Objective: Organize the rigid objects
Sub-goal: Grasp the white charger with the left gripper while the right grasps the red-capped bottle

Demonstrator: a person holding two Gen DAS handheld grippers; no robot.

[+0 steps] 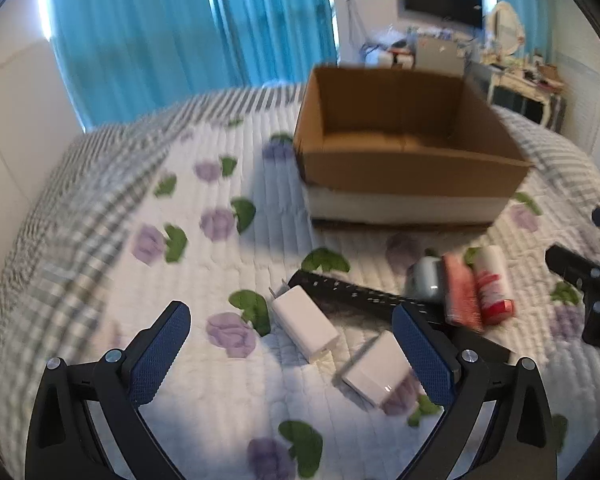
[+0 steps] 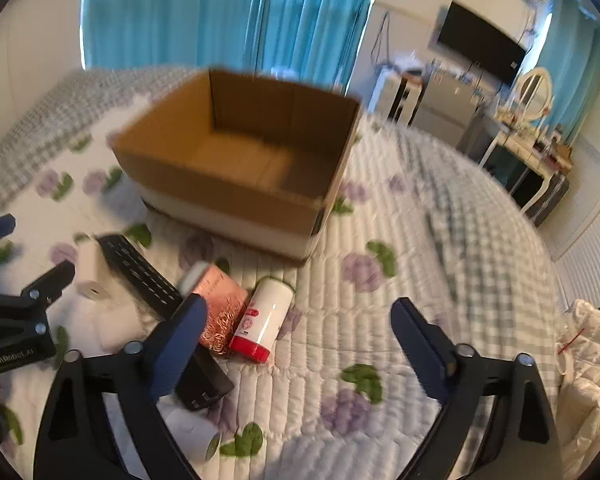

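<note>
An open, empty cardboard box [image 1: 404,148] stands on the floral quilt; it also shows in the right wrist view [image 2: 236,168]. In front of it lie two white chargers [image 1: 304,322] [image 1: 376,372], a black remote [image 1: 352,294], a pink box [image 1: 460,294], a white bottle with a red cap [image 1: 492,286] and a grey jar [image 1: 426,280]. My left gripper [image 1: 292,316] is open above the chargers. My right gripper [image 2: 300,312] is open, hovering just right of the bottle [image 2: 262,326], the pink box [image 2: 220,312] and the remote [image 2: 140,270].
The quilt [image 2: 380,280] covers a bed. Blue curtains hang behind it. A cluttered desk, a wall TV and a mirror stand at the far right. A white padded item [image 2: 592,360] lies at the bed's right edge. The left gripper's body [image 2: 16,332] shows at the left.
</note>
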